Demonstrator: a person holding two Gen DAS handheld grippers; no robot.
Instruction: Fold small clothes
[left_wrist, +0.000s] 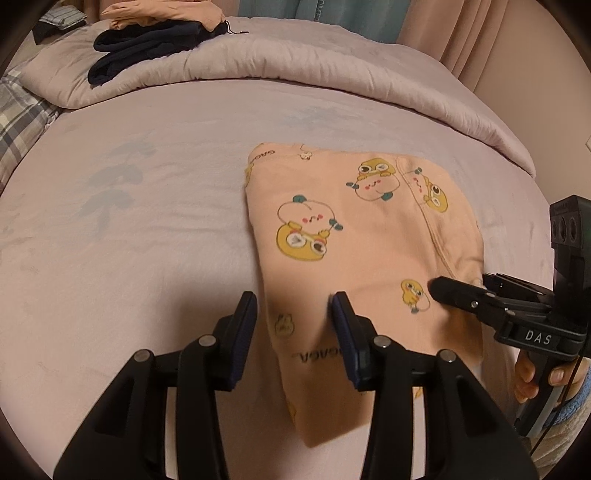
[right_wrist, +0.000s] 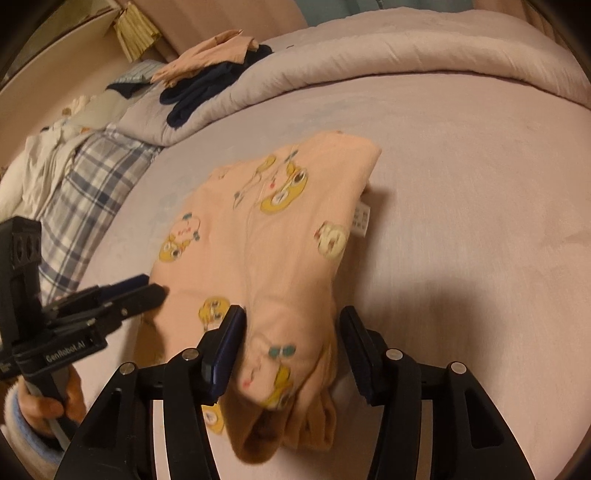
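The peach cartoon-print garment (left_wrist: 369, 236) lies part-folded on the bed (left_wrist: 147, 221), toward its near edge, with its lower end trailing to that edge between the two tools. The left claw (left_wrist: 293, 306) is spread, its jaws straddling the garment's left edge without pressing it; one jaw sits over bare sheet, the other over cloth. The right claw (right_wrist: 291, 325) is also spread, and a bunched hump of the fabric stands between its jaws, touching or nearly touching the left pad (right_wrist: 225, 343) while the other pad stands clear. As I read it, nothing is gripped, so the fold is only resting under its own weight. The risk is that the raised bunch at the near end slumps or springs open, since it is thick and uneven there and the care label (right_wrist: 362, 221) side already looks loose. A claw closing now may catch only the top layer and drag the layers apart, or snag the sheet beneath. The folded pile (left_wrist: 147, 40) on the rolled duvet (left_wrist: 295, 70) at the far edge is well apart.
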